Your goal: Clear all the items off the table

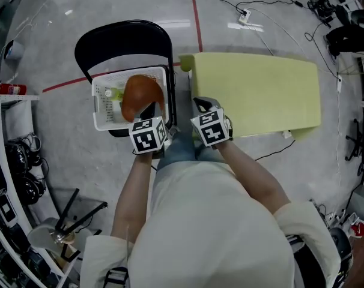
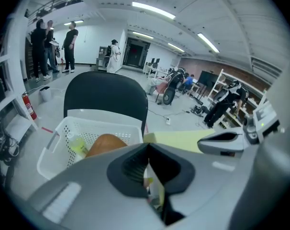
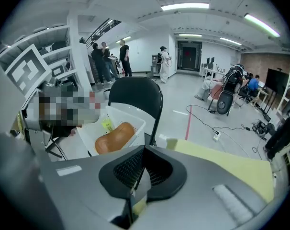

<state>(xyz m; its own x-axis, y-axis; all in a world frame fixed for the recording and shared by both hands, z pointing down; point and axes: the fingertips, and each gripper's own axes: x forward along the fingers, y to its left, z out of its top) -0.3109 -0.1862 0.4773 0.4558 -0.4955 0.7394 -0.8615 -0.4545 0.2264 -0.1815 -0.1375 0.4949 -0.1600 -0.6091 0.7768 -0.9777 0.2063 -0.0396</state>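
As grippers point(image 1: 149, 108) point(image 1: 200, 103) sit closed, basket point(image 1: 100, 105) — atop chair point(image 1: 123, 41).

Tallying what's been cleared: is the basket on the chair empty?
No, the basket holds a brown item and a pale bottle.

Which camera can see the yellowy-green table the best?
The head view: it looks down on almost the whole table top. The left gripper view catches only a thin strip of it, and the right gripper view a longer slanting band.
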